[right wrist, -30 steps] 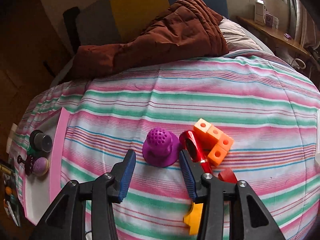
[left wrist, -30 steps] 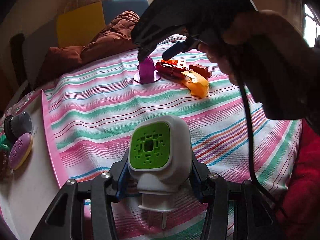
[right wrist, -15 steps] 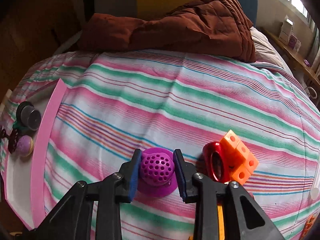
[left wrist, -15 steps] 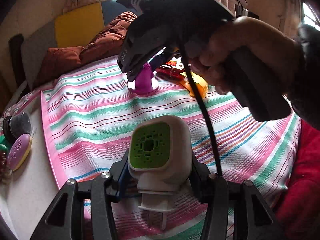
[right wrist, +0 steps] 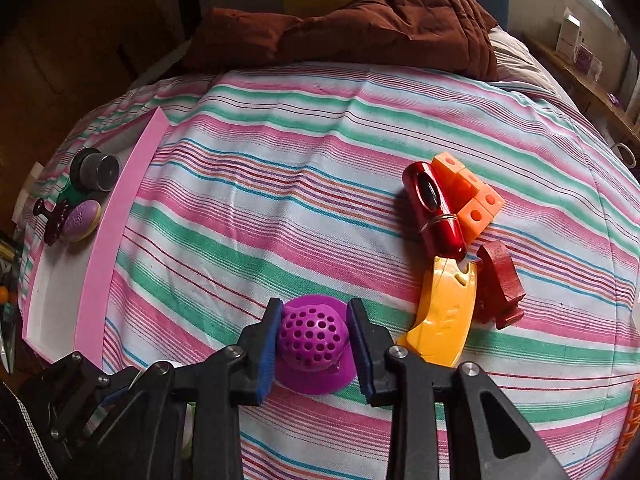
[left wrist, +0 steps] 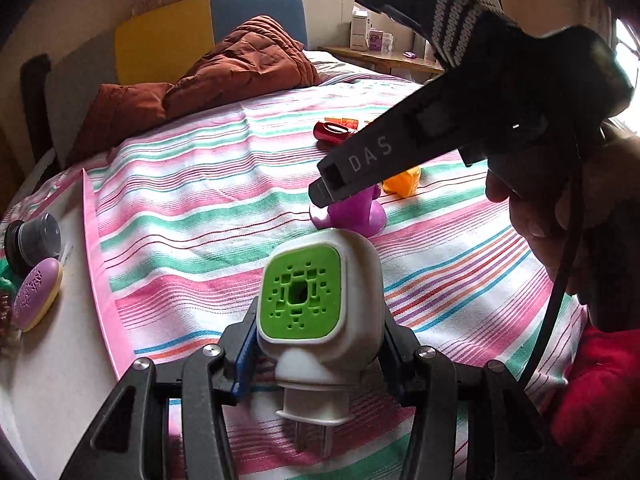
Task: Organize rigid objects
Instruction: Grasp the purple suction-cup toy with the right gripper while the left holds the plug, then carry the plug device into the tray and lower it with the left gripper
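My left gripper [left wrist: 316, 342] is shut on a white plug-in device with a green perforated face [left wrist: 316, 308], held above the striped bedcover, prongs pointing down. Both blue pads of my right gripper [right wrist: 314, 344] press on the sides of a purple perforated dome with a flat flange [right wrist: 310, 332]. That dome [left wrist: 352, 216] appears in the left wrist view just beyond the plug-in device, under the right gripper's fingers [left wrist: 336, 184]. A pink-rimmed white tray [right wrist: 108, 232] lies at the bed's left edge.
The tray [left wrist: 96, 264] holds a dark cylinder [left wrist: 36, 236] and a purple oval piece [left wrist: 36, 296]. Right of the dome lie a red metallic tube [right wrist: 434, 212], orange cube blocks [right wrist: 468, 192], a yellow piece [right wrist: 444, 312] and a dark red block [right wrist: 498, 284]. A brown quilted jacket [right wrist: 360, 28] covers the far side.
The right gripper came down around the purple dome, shut on it and moved it away from the red tube toward the left gripper. The left gripper kept still with the plug-in device.
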Demonstrator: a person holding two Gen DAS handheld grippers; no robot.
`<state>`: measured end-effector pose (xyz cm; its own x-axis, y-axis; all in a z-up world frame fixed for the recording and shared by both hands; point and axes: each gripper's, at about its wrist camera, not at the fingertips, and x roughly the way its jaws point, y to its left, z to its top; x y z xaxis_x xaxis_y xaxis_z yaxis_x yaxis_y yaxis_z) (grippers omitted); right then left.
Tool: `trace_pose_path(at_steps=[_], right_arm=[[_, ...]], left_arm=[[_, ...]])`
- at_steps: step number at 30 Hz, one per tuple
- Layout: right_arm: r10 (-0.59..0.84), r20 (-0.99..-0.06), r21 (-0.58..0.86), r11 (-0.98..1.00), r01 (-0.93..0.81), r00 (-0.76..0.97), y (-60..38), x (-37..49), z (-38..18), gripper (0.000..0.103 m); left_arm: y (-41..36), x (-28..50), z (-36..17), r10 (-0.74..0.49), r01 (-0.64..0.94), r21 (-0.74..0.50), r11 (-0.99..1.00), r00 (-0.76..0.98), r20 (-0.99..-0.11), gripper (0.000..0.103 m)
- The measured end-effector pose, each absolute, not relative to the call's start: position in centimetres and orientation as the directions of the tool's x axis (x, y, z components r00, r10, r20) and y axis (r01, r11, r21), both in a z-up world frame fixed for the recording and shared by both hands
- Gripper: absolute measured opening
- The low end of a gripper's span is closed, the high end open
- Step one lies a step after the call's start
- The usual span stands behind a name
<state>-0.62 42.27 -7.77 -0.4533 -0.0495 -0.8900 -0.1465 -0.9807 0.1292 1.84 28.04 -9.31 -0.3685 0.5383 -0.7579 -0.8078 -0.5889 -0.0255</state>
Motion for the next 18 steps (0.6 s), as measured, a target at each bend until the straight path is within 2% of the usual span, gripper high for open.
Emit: trace_pose_path(at_steps=[4,10,18], right_arm=[[-0.063,-0.895,0.137,-0.981,-0.139,-0.442,42.5,-0.9,-8.3,0.032],[-0.028,-0.893,0.103,-0.984,-0.143,-0.450,42.4,-1.0,-8.6,0.032],[-0.011,-0.891,0.083,-0.987,-0.138,-0.453,42.4,-1.1,-8.8,0.032]], left_arm=[[28.0,2.0,-9.2,0.526,-0.805,-0.020,-0.593,-0.369,-0.766,0.052],[27.5,1.7,-8.2,0.520,-0.782,-0.072,-0.620,-0.340,-0.783,0.051],[26.5,3.1,-4.0,0.549,-0.772,-0.061,-0.633,-0.392,-0.738,0.051]])
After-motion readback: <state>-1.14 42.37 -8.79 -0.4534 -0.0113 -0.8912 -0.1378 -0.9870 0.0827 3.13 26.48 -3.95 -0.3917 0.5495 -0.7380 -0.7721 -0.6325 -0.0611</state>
